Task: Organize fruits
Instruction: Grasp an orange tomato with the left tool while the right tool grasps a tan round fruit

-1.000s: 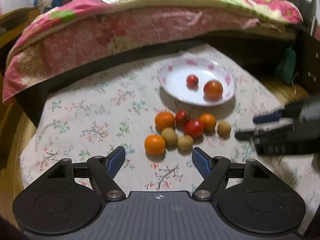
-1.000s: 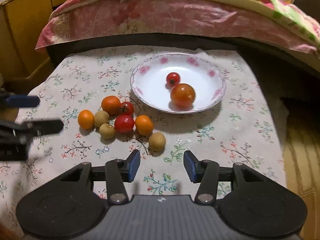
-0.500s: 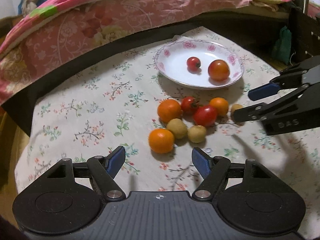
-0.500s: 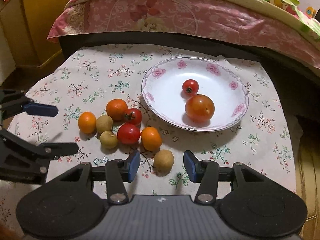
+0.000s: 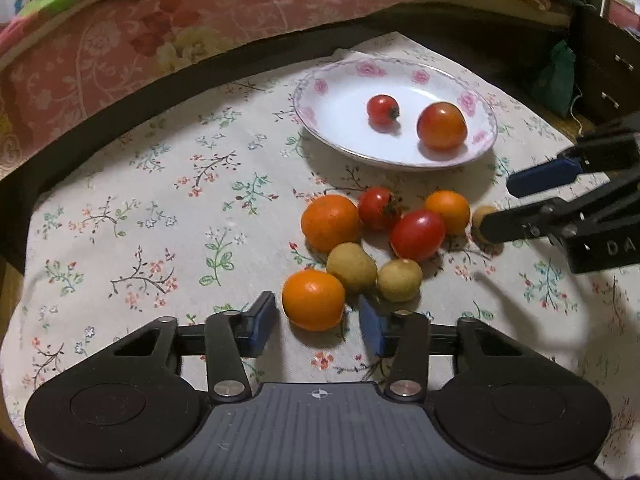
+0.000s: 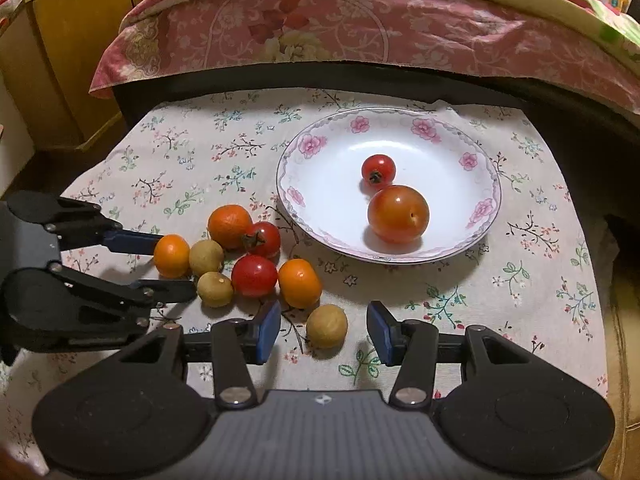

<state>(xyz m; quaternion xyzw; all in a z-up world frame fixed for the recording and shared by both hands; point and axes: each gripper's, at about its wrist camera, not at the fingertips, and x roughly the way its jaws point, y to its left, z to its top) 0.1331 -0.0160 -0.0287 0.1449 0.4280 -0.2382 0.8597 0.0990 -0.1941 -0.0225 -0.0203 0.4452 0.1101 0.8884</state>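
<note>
While the fruits are not yet all gathered, two tomatoes, a small one [image 6: 378,171] and a large one [image 6: 398,214], are found lying on the flowered plate [image 6: 288,196], and the remaining pieces are clustered on the floral tablecloth [image 5: 160,200] just in front of it. The left gripper [image 5: 316,322] is placed low over the near edge of the cluster so that the outermost small orange fruit [image 5: 314,300] is straddled. Its jaws have just been closing, the fruit lies between them, yet a thin gap is visible at each pad, so no grip is judged to be made. This fruit appears to be chosen because it lies at the edge and is touched by only one neighbour. The right gripper [image 6: 323,326] is held likewise around the lone tan round fruit [image 6: 327,326], which lies a little apart from the others. Its jaws are parted and clear of the fruit on both sides. Both tools are pitched downward, presumably so that each fruit is approached from above. As to writing, only the letters "DA" [image 5: 616,246] are read on the right gripper's body, the rest being cut off. No brand or label is seen on plate or fruit.
</note>
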